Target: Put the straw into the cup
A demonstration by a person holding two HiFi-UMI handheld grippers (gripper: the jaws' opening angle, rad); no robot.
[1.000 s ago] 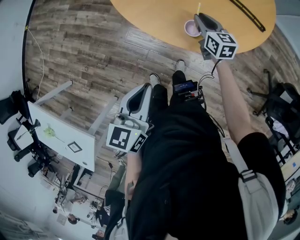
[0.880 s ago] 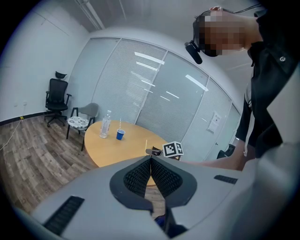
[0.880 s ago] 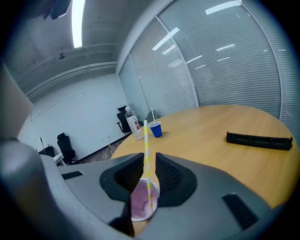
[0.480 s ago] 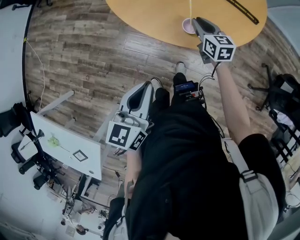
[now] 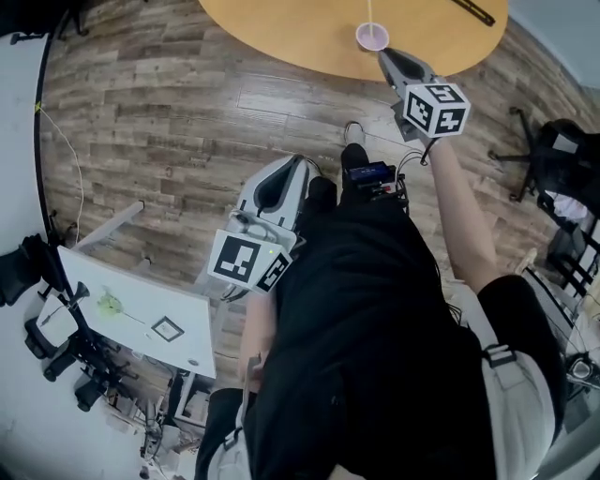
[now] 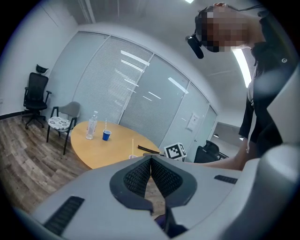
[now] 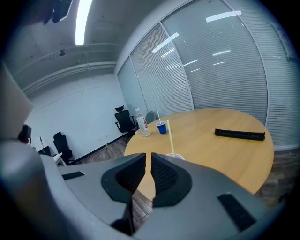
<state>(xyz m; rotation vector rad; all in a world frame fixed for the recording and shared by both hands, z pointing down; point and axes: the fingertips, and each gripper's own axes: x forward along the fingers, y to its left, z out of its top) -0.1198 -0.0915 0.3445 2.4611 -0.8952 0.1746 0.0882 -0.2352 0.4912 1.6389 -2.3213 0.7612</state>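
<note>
A pale pink cup [image 5: 372, 37] stands near the front edge of the round wooden table [image 5: 309, 28], with a thin yellow straw [image 5: 368, 11] upright in it. My right gripper [image 5: 386, 54] is just short of the cup, near the table's edge. In the right gripper view the cup [image 7: 178, 157] and straw [image 7: 169, 137] show right behind the gripper [image 7: 150, 157], whose jaws stand a narrow slit apart with nothing between them. My left gripper [image 5: 299, 165] hangs low beside my leg over the floor. Its jaws [image 6: 151, 159] are shut and empty. The straw [image 6: 132, 147] shows far beyond them.
A blue cup [image 7: 161, 127] with its own straw and a clear water bottle [image 7: 140, 123] stand at the table's far side. A long black bar [image 7: 240, 134] lies on the table to the right. A white desk [image 5: 141, 309] and black office chairs [image 5: 562, 141] stand around on the wooden floor.
The right gripper has drawn back from the cup toward the table's edge. The straw stands free in the cup. The left gripper has stayed by my leg.
</note>
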